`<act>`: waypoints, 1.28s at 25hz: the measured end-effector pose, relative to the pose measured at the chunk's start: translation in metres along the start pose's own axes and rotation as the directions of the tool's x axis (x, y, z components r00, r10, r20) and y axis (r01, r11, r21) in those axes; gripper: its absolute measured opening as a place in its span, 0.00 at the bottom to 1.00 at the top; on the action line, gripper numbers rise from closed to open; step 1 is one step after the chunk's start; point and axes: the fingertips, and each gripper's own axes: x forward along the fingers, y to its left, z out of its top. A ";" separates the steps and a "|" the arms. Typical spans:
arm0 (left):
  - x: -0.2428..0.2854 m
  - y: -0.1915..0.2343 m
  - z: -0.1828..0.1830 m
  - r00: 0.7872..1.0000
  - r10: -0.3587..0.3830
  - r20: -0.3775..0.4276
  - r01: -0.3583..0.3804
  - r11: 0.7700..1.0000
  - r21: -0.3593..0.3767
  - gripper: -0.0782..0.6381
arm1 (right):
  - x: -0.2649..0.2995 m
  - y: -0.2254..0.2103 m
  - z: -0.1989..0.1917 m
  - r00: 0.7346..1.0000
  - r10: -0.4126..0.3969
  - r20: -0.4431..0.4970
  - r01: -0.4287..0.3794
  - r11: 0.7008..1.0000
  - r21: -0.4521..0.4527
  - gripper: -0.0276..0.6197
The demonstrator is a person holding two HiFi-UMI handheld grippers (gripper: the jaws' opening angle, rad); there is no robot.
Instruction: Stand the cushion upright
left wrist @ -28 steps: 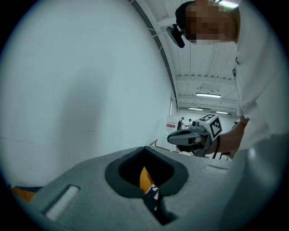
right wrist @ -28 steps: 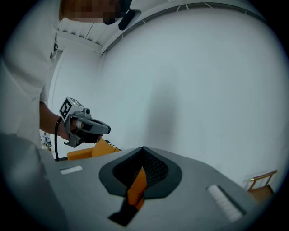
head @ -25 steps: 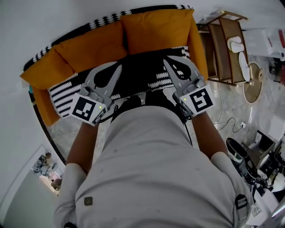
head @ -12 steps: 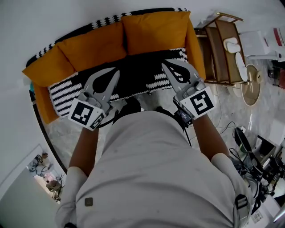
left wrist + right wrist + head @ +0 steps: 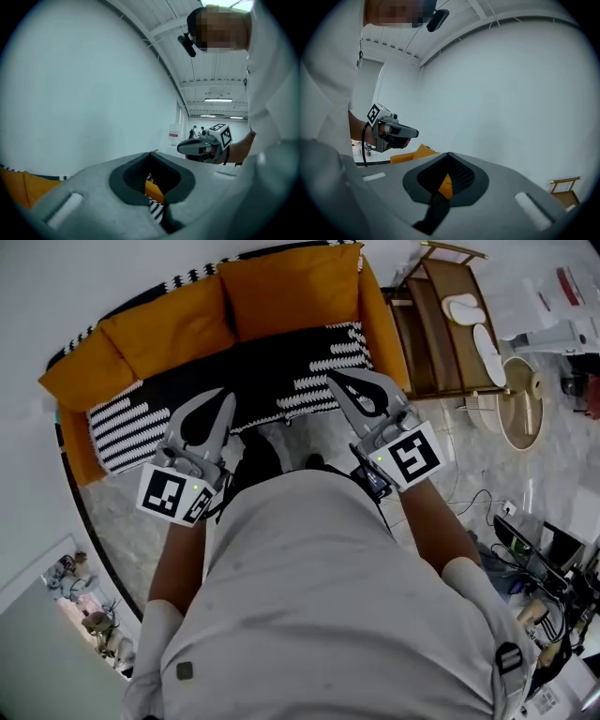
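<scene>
Two orange back cushions stand upright against the sofa back, the left one point(image 5: 169, 329) and the right one point(image 5: 291, 287). The sofa seat point(image 5: 272, 371) has a black-and-white patterned cover. My left gripper point(image 5: 217, 395) is shut and empty, held over the seat's front edge. My right gripper point(image 5: 337, 381) is shut and empty too, level with it on the right. Neither touches a cushion. In the left gripper view the shut gripper point(image 5: 154, 157) points at a white wall, with the right gripper point(image 5: 204, 145) beside it. In the right gripper view the gripper point(image 5: 449, 157) shows orange cushion point(image 5: 417, 153) beyond it.
Orange arm cushions close the sofa's left end point(image 5: 80, 376) and right end point(image 5: 380, 324). A wooden shelf point(image 5: 441, 324) with white items stands right of the sofa. A round stand point(image 5: 520, 404) and cables point(image 5: 478, 502) lie on the marble floor at the right.
Both grippers have drawn back from the sofa toward the person, still shut and empty. The sofa now lies farther off and has shifted up and left in the head view.
</scene>
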 end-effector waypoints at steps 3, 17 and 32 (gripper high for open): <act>-0.006 -0.044 -0.003 1.000 0.019 0.018 -0.019 1.000 0.013 0.11 | -0.045 0.006 -0.010 1.000 0.013 0.000 -0.013 1.000 -0.013 0.06; -0.036 -0.142 -0.016 0.994 0.099 0.043 -0.099 0.995 0.012 0.11 | -0.148 0.050 -0.024 0.998 0.054 0.022 -0.054 0.999 -0.004 0.06; -0.054 -0.166 -0.011 0.995 0.085 0.050 -0.086 0.996 0.018 0.11 | -0.163 0.071 -0.015 0.997 0.059 0.041 -0.060 0.998 0.024 0.06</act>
